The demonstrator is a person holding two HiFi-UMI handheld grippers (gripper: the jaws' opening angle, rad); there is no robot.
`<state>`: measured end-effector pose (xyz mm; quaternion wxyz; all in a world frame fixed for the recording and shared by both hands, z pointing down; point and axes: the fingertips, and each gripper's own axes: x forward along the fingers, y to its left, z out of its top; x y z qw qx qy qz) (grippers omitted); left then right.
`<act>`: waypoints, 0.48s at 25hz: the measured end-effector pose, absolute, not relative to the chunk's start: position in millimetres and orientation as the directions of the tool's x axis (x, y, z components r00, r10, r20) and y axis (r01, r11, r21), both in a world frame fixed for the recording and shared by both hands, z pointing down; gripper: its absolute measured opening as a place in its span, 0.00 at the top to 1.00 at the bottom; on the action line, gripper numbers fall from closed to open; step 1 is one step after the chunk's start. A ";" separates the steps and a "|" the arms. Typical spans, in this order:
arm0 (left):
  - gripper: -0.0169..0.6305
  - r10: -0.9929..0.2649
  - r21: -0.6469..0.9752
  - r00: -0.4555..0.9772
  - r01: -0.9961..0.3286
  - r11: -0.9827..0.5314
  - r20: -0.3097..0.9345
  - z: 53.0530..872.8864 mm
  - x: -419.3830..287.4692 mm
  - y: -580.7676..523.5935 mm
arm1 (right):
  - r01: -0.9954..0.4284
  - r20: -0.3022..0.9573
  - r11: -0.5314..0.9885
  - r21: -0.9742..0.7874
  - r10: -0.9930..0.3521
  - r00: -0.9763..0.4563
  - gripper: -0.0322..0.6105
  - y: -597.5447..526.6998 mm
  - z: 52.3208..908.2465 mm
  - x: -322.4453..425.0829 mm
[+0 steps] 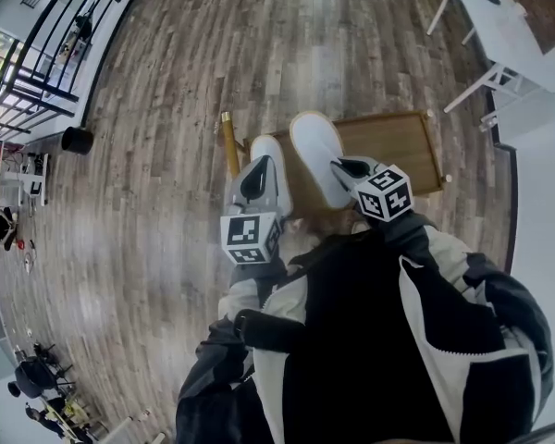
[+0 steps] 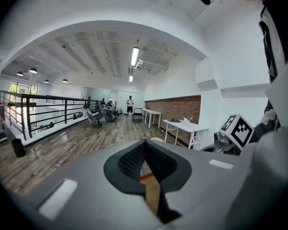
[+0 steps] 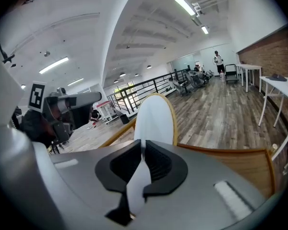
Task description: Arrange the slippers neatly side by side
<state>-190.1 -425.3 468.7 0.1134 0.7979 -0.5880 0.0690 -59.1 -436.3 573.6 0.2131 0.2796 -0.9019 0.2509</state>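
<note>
A wide loft floor of weathered wood planks stretches beneath a white vaulted ceiling lit by fluorescent tube lights. Daylight enters through windows beyond a black metal railing on the left. A red brick wall runs along the right behind white trestle tables, a black bin stands near the railing, and a person stands at the far end.

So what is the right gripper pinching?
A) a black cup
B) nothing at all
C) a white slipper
C: in the right gripper view, the right gripper has its jaws pressed together on the edge of a white slipper.
</note>
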 end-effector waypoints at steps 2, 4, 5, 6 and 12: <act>0.96 -0.923 0.101 0.284 -0.958 -0.267 0.259 471.8 -196.6 -421.4 | -0.625 0.544 0.692 -0.360 -0.389 -0.744 0.90 -438.4 586.8 -67.2; 0.96 -0.922 0.102 0.271 -0.962 -0.252 0.276 475.8 -202.7 -416.5 | -0.641 0.562 0.667 -0.380 -0.384 -0.733 0.90 -442.1 600.9 -75.4; 0.96 -0.922 0.101 0.269 -0.963 -0.250 0.280 476.6 -204.7 -413.8 | -0.651 0.573 0.655 -0.383 -0.384 -0.724 0.90 -444.3 608.6 -79.0; 0.96 -0.922 0.099 0.268 -0.963 -0.250 0.281 476.5 -206.5 -411.2 | -0.662 0.585 0.643 -0.386 -0.384 -0.714 0.90 -446.9 617.1 -82.5; 0.96 -0.921 0.084 0.258 -0.966 -0.244 0.293 478.1 -219.9 -400.9 | -0.716 0.643 0.538 -0.444 -0.366 -0.673 0.90 -464.5 673.0 -99.6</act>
